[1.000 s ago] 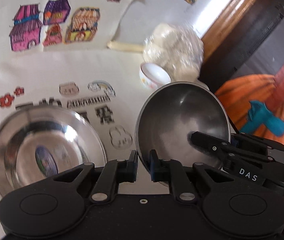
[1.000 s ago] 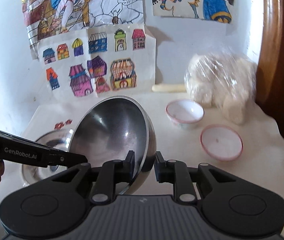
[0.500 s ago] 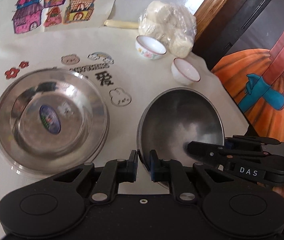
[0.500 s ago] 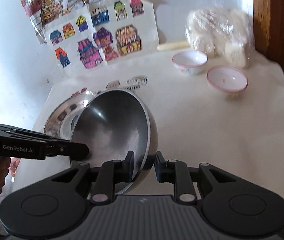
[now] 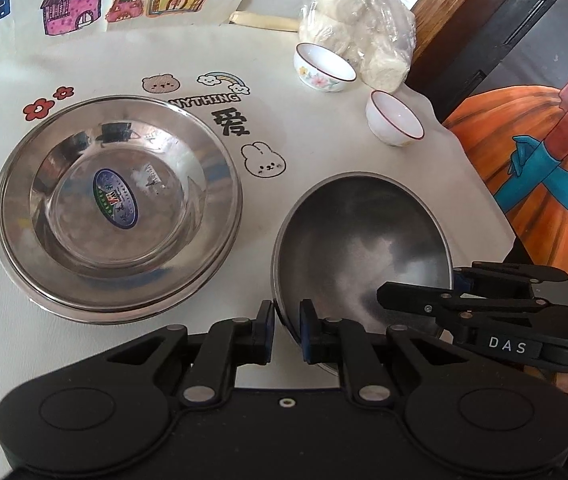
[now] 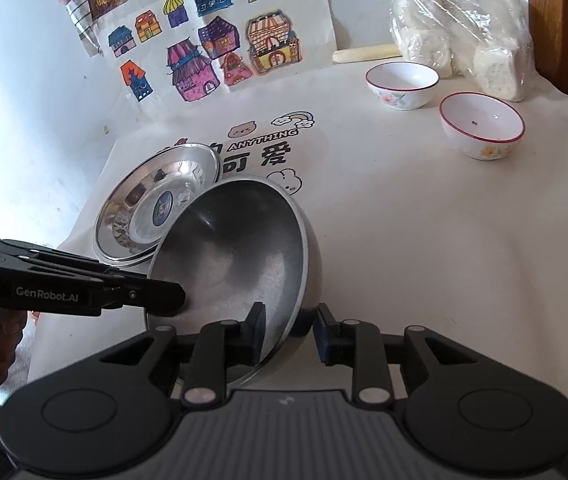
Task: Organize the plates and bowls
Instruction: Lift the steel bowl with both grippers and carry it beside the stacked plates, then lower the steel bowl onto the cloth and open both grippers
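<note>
A deep steel bowl (image 5: 364,240) hangs tilted just above the white tablecloth, to the right of a wide steel plate (image 5: 116,208) with a blue sticker. My left gripper (image 5: 286,330) is shut on the bowl's near rim. In the right wrist view the same bowl (image 6: 236,248) leans toward the plate (image 6: 156,208). My right gripper (image 6: 290,334) straddles the bowl's opposite rim; its jaws are opening and the outer pad stands clear of the wall. The other gripper's fingers (image 6: 144,296) reach in from the left.
Two small white bowls with red rims (image 6: 402,84) (image 6: 482,124) stand at the back right, next to a plastic bag of white buns (image 6: 460,36). Coloured house drawings hang on the wall behind. The cloth's edge (image 6: 544,360) falls off at the right.
Both grippers have come down toward the table with the steel bowl, beside the plate. The right gripper's jaws have spread away from the rim they were pinching.
</note>
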### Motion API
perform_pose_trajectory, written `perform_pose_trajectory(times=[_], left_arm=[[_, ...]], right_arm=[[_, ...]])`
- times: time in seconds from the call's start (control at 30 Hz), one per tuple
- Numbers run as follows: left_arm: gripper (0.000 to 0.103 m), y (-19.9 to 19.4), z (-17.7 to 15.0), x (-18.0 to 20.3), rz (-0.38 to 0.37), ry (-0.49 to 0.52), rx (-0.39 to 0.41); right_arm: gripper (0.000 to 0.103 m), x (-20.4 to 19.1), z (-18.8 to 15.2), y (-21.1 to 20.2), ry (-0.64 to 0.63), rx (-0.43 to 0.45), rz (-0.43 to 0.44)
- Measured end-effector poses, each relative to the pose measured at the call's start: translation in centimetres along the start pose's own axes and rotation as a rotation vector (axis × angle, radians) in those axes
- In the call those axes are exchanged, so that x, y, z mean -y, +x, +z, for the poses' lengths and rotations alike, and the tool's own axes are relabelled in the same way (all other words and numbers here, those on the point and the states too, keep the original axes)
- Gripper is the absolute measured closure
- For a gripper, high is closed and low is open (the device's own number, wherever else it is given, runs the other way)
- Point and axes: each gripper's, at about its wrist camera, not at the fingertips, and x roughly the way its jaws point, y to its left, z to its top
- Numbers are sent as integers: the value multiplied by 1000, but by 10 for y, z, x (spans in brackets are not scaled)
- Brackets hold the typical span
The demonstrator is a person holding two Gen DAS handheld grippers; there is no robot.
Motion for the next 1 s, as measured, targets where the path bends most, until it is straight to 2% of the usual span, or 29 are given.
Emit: perform_pose_trajectory(times=[0.13,0.23,0.33,0.4,0.57,0.63,0.67,0.73,0.77,0.8,0.83,0.9,1.0], left_arm=[[87,-1,-1,-1,0,-2,7],[86,-1,-1,0,5,-1,16],[79,-6,0,4,22,13,53],[78,-11,2,8,45,35,87],[54,-19,4,14,95,69,142],[38,-24,6,17,112,83,171],[33,-26,6,19,121,95,190],[14,-31,7,25,138,136,233],[11,-33,9,29,151,153,255],[3,-34,11,33,164,168,280],[1,-35,13,37,174,182,305],[1,-34,20,45,194,211,344],[1,-24,35,55,211,229,350]], right_arm=[[61,1,1,4,-23,3,8],[60,-1,1,4,-44,13,9],[55,-1,2,2,-66,32,4],[51,-2,2,0,-80,47,-9],[47,1,3,-3,-91,79,-24],[43,4,4,-4,-88,97,-30],[41,6,3,-5,-89,108,-33],[31,10,3,-8,-85,133,-43],[27,12,3,-9,-85,146,-46],[19,15,4,-12,-86,163,-52],[12,18,5,-13,-85,180,-57],[8,25,6,-17,-86,212,-64],[0,37,11,-20,-86,249,-71]])
